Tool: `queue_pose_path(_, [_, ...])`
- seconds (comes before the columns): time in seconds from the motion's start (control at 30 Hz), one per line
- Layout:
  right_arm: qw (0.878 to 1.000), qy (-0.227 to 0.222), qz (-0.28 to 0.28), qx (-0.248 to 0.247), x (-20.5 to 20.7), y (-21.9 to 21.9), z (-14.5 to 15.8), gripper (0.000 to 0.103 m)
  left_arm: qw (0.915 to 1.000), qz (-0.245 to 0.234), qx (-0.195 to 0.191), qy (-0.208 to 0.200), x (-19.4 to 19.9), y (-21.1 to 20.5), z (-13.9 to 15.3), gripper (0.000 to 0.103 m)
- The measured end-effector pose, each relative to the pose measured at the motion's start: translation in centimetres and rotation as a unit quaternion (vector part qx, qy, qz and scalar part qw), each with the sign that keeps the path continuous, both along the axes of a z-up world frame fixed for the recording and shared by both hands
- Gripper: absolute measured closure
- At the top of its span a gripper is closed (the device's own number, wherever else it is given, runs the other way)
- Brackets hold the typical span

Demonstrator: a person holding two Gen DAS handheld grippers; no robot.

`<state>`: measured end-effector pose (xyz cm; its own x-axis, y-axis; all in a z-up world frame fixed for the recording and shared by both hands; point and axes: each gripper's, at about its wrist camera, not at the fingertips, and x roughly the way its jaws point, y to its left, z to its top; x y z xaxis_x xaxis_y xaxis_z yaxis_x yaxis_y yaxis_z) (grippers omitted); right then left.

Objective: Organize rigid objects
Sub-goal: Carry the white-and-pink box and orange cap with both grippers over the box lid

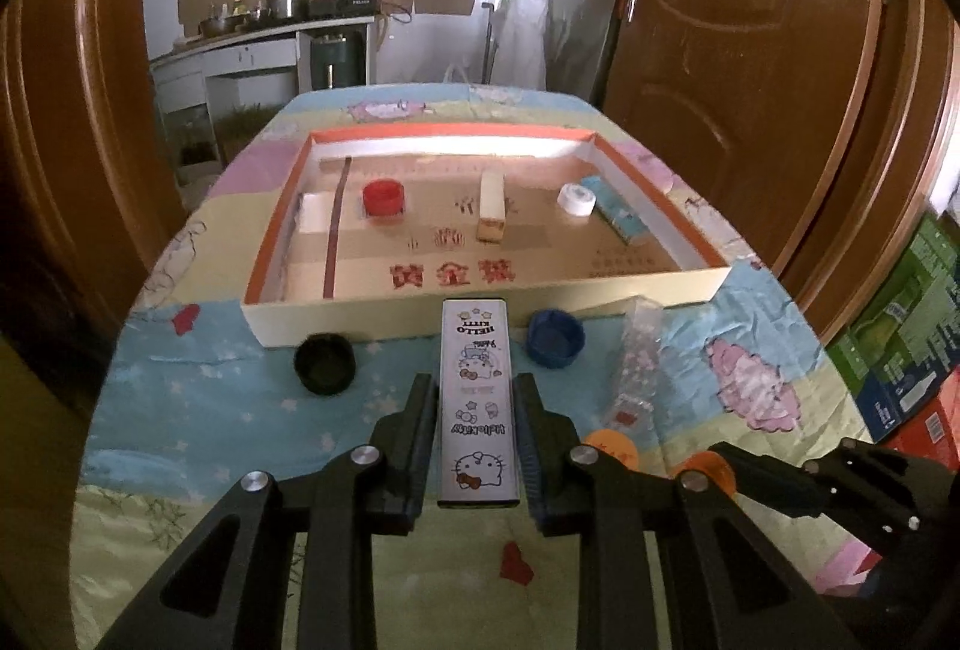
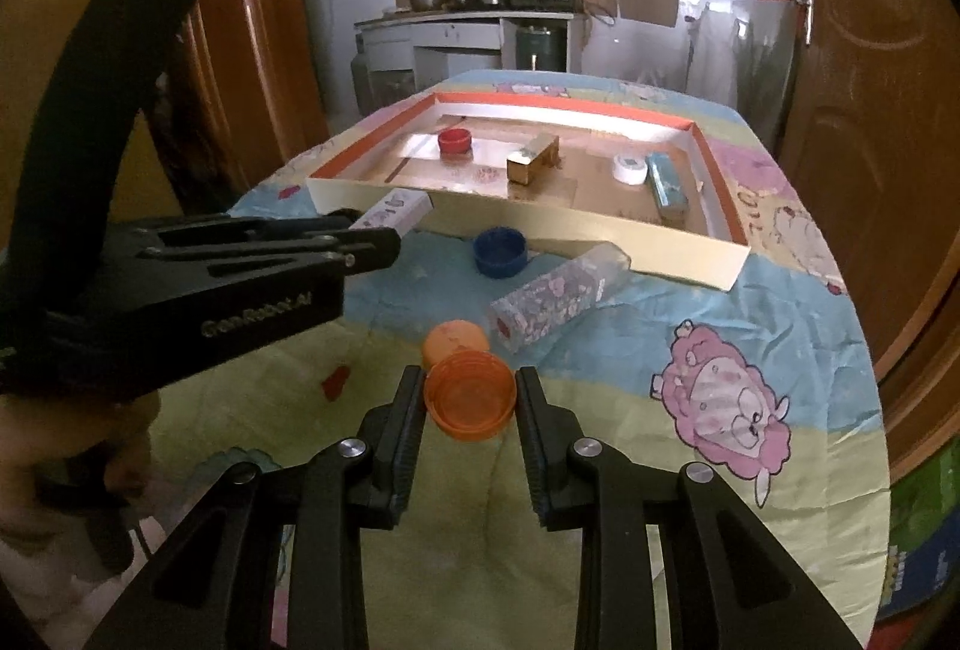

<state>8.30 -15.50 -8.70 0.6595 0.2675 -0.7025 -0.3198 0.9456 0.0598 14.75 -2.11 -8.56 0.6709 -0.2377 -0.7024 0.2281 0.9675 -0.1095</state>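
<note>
My left gripper (image 1: 474, 398) is shut on a long white Hello Kitty box (image 1: 478, 392), held lengthwise above the quilt just before the shallow cardboard tray (image 1: 480, 311). It also shows in the right wrist view (image 2: 366, 245) with the box (image 2: 399, 206) sticking out. My right gripper (image 2: 469, 398) is shut on an orange cap (image 2: 471, 395), above a second orange cap (image 2: 453, 341) on the quilt. The tray (image 2: 540, 218) holds a red cap (image 1: 383, 197), a tan block (image 1: 491, 206), a white cap (image 1: 576, 200) and a blue box (image 1: 618, 215).
A black cap (image 1: 324, 362), a blue cap (image 1: 555, 338) and a clear patterned box (image 1: 639, 362) lie on the quilt before the tray. Wooden doors stand on both sides. Cartons (image 1: 900, 338) sit right of the table. A kitchen counter (image 1: 270, 32) is behind.
</note>
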Motion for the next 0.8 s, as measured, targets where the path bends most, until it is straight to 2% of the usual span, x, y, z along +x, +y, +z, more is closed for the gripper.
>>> queue_pose_path(0.3, [1.0,-0.021,0.003,-0.004,1.0,0.2,2.4,0.072,0.9997,0.0,0.0,-0.024,-0.2,0.3,2.7,0.077])
queue_pose_path(0.8, [0.998,-0.057,0.001,-0.006,3.9,-0.6,6.6,0.072,0.9985,0.007,0.006,-0.054,1.3,1.2,5.4,0.077])
